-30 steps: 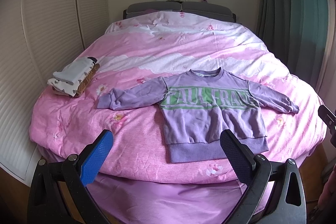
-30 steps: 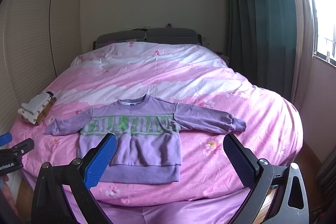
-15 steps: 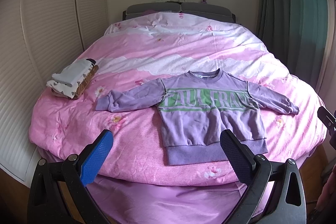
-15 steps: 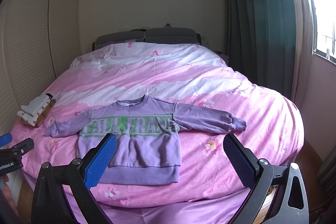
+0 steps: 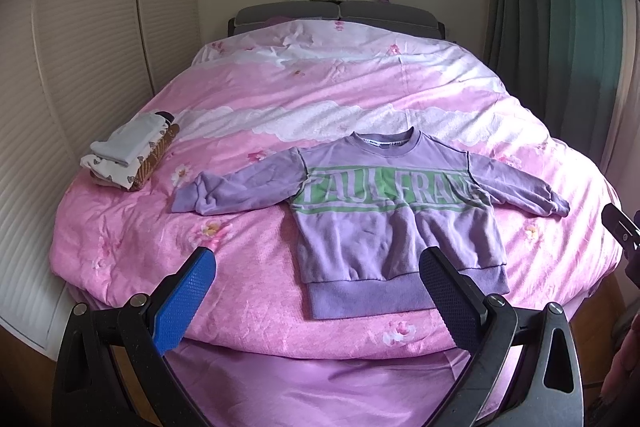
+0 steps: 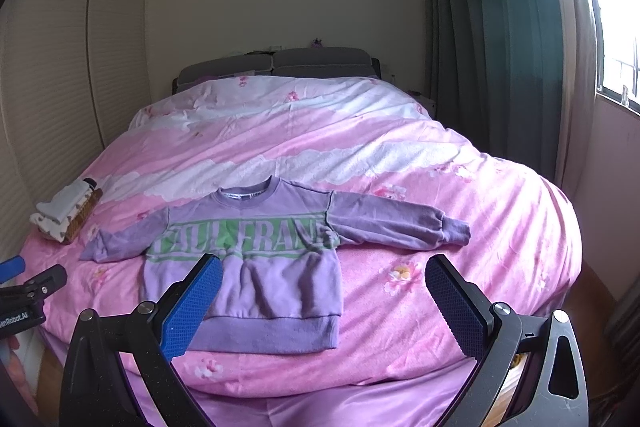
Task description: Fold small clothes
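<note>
A small purple sweatshirt (image 5: 392,223) (image 6: 256,267) with a green lettered band lies flat on the pink bed, front up, both sleeves spread out sideways, hem toward me. My left gripper (image 5: 316,291) hangs open above the bed's near edge, left of the hem, holding nothing. Wide apart stand the jaws of my right gripper (image 6: 324,291), which hovers over the hem's right corner, also with nothing in it. In the right wrist view the left gripper (image 6: 24,291) shows at the left edge; in the left wrist view a part of the right gripper (image 5: 620,227) shows at the right edge.
A stack of folded small clothes (image 5: 128,155) (image 6: 66,215) sits at the bed's left side. The pink quilt (image 5: 360,87) covers the whole bed, with a grey headboard (image 6: 276,63) behind. Sliding wardrobe doors (image 5: 80,47) stand close on the left, dark green curtains (image 6: 492,47) on the right.
Both cameras have drifted slightly back and up, so the sweatshirt sits a little lower and nearer the fingers. The sweatshirt itself has not moved.
</note>
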`<action>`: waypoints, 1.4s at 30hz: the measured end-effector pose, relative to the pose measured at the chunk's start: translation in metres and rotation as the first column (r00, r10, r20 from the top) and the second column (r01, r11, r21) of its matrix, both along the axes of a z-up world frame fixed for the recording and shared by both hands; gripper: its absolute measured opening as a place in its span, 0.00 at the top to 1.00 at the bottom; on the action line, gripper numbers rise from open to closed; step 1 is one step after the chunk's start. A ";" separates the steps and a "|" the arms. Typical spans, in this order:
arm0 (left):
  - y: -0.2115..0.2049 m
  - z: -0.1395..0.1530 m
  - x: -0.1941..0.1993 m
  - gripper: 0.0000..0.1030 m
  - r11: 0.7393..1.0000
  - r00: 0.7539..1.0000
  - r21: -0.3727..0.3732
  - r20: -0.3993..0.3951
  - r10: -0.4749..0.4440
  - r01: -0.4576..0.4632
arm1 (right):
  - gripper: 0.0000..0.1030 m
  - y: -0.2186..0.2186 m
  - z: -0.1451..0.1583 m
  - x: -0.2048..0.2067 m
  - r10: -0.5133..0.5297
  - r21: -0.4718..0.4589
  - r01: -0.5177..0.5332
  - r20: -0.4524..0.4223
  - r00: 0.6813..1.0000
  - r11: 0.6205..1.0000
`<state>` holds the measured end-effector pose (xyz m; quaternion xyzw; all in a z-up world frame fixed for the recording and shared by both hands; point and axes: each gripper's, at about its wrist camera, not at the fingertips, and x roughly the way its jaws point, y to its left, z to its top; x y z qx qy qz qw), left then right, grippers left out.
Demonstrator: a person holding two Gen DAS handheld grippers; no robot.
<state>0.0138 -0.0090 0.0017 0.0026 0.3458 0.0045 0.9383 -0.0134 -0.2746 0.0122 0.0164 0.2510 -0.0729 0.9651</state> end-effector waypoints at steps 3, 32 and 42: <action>-0.006 -0.003 0.010 0.00 1.000 1.000 0.000 -0.001 -0.005 0.005 | 0.01 -0.002 -0.003 0.003 -0.005 0.007 0.005 -0.007 1.000 1.000; -0.178 -0.043 0.138 0.00 0.987 0.987 -0.003 0.020 -0.160 0.161 | 0.06 -0.191 -0.064 0.106 -0.268 0.217 0.271 -0.042 0.963 0.938; -0.251 -0.073 0.182 0.00 0.983 0.984 0.041 0.029 -0.178 0.177 | 0.38 -0.275 -0.131 0.147 -0.328 0.444 0.372 -0.175 0.928 0.815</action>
